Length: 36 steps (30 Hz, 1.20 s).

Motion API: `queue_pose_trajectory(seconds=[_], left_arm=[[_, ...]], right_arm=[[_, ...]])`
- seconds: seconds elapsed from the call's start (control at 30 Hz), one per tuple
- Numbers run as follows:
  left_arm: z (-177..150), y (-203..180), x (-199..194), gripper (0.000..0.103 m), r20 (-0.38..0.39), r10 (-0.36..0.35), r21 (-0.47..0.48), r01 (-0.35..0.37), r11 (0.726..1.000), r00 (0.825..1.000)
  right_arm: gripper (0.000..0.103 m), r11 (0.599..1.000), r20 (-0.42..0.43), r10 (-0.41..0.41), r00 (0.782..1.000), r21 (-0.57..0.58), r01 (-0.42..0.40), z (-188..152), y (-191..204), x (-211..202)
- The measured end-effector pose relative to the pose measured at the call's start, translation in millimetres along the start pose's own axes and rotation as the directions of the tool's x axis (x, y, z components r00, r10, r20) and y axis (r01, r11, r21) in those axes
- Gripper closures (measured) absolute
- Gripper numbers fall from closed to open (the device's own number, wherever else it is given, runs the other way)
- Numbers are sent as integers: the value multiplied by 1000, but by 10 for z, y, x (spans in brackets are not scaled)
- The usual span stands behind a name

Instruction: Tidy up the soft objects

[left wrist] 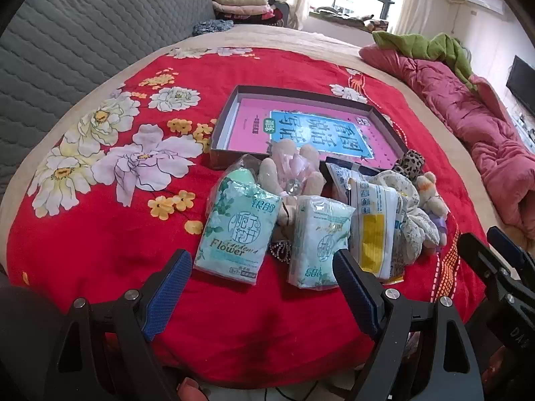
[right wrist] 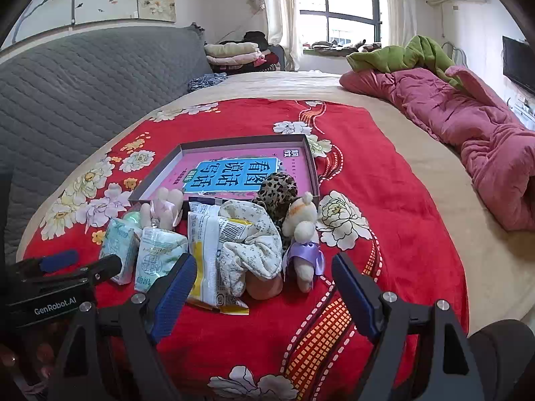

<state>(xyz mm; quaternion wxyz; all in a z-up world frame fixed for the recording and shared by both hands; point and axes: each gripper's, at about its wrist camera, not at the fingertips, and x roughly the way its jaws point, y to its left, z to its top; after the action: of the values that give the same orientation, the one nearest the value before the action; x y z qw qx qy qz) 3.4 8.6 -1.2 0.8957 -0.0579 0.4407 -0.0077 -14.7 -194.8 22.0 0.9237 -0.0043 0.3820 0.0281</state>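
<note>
So both grippers are just hanging over the near edge of the red floral blanket (left wrist: pixel 100 234), nothing grabbed. The left gripper (left wrist: pixel 260 267) is sitting with its jaws wide apart, pointing at the green tissue pack (left wrist: pixel 237 230) and the second tissue pack (left wrist: pixel 317 237) right of it. The right gripper (right wrist: pixel 264 274) is spread open too, facing the white-and-yellow packet (right wrist: pixel 209 260), the floral cloth (right wrist: pixel 254 244) and the little plush bear (right wrist: pixel 302 230). All the soft stuff is lying bunched together just in front of the shallow box (left wrist: pixel 227 127), which is holding a pink book (left wrist: pixel 254 123). A leopard scrunchie (right wrist: pixel 279 188) is leaning on the box's near right corner
</note>
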Motion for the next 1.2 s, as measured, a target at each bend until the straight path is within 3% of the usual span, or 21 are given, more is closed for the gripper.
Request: queue_pose_trajectory(seconds=[1.2], left_arm=[[1,26,-26,16,9,7,-7,-7,1000,1000]], right_arm=[[21,1000,20,2,1000,-14,-1,17,28,-32]])
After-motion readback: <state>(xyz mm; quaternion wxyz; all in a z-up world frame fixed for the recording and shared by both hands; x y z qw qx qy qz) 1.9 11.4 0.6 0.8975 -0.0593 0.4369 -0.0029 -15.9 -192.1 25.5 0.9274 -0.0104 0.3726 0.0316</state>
